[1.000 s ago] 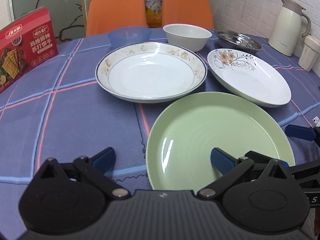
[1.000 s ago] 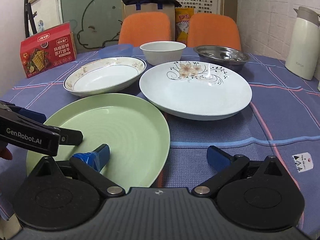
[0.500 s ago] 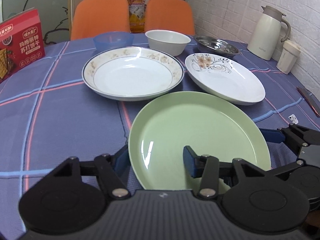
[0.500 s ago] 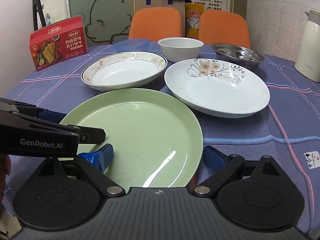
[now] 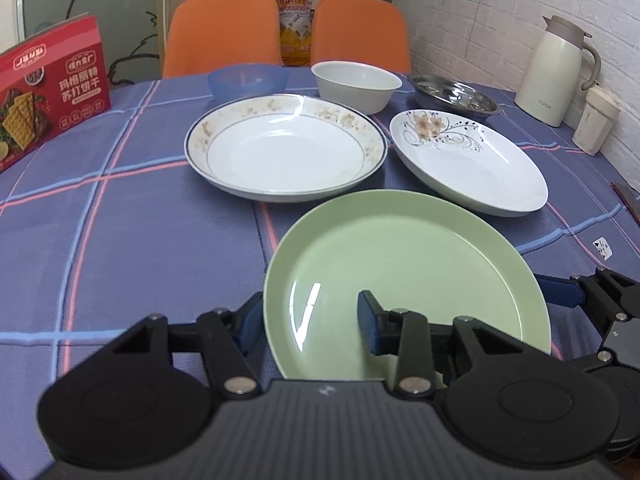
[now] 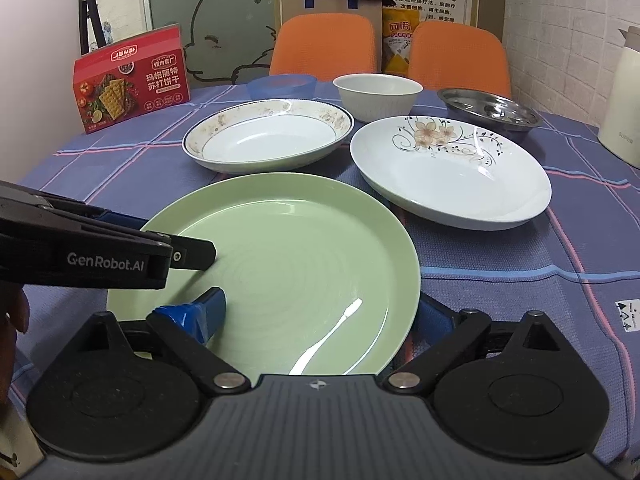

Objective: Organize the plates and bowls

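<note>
Though glossy, green plate (image 5: 404, 276) plain.

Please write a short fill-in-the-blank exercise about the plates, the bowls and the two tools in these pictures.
1. Both tools, the left tool and the right tool, straddle the rim of the ____ plate.
2. The flower-painted plate lies to the ____ of the gold-rimmed plate.
3. Between the blue bowl and the steel dish stands a ____ bowl.

Missing words: green; right; white
</note>
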A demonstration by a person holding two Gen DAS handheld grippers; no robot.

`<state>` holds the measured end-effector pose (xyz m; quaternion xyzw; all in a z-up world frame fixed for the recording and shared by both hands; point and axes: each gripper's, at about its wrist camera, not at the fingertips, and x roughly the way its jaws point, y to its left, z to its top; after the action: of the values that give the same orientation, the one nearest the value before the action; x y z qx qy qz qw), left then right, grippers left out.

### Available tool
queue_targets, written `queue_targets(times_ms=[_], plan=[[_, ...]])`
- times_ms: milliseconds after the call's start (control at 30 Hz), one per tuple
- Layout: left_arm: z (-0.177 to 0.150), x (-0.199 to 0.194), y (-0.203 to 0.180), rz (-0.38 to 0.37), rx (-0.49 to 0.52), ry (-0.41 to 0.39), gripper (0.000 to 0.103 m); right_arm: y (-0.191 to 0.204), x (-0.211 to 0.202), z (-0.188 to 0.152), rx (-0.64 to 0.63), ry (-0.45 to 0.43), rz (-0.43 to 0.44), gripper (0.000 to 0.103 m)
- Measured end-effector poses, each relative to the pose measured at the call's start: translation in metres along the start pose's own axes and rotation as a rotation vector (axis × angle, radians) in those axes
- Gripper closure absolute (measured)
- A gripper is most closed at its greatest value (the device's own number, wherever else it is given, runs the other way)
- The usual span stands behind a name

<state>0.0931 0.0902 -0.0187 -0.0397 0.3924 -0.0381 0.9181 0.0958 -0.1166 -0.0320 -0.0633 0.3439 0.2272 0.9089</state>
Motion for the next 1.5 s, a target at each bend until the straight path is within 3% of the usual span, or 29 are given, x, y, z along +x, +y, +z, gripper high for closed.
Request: queue_targets(times_ms=[233, 433, 700, 733, 767, 800, 967, 1067, 1167, 1433, 1500], plan=[[-0.002, -0.014, 0.026, 0.017, -0.074, 0.017, 0.066, 0.011, -0.002, 0.009, 0.03, 0.006, 0.012, 0.016], [-0.012, -0.034, 0.051, 0.134, -0.081, 0.003, 0.066, 0.042, 0.003, 0.011, -0.004, 0.009, 0.081, 0.016], [-0.017, -0.03, 0.074, 0.125, -0.116, -0.003, 0.066, 0.072, 0.019, 0.017, -0.031, 0.031, 0.133, 0.016], [-0.017, -0.029, 0.075, 0.114, -0.121, -0.003, 0.059, 0.073, 0.021, 0.016, -0.044, 0.036, 0.127, 0.015], [-0.016, -0.029, 0.077, 0.088, -0.135, 0.003, 0.043, 0.075, 0.021, 0.014, -0.068, 0.032, 0.118, 0.015], [-0.016, -0.03, 0.08, 0.066, -0.156, -0.005, 0.04, 0.076, 0.021, 0.013, -0.082, 0.031, 0.115, 0.015], [-0.004, -0.051, 0.095, 0.104, -0.194, -0.113, 0.028, 0.05, 0.01, 0.022, 0.021, 0.013, 0.199, 0.017], [0.003, -0.051, 0.103, 0.108, -0.217, -0.111, 0.028, 0.031, 0.006, 0.034, 0.07, -0.032, 0.154, 0.017], [0.004, -0.047, 0.103, 0.111, -0.222, -0.097, 0.028, 0.013, 0.014, 0.048, 0.124, -0.037, 0.166, 0.017], [0.019, -0.041, 0.102, 0.124, -0.198, -0.118, 0.028, -0.018, 0.058, 0.068, 0.29, 0.047, 0.27, 0.017], [0.021, -0.038, 0.103, 0.124, -0.195, -0.116, 0.028, -0.024, 0.061, 0.071, 0.302, 0.048, 0.242, 0.018]])
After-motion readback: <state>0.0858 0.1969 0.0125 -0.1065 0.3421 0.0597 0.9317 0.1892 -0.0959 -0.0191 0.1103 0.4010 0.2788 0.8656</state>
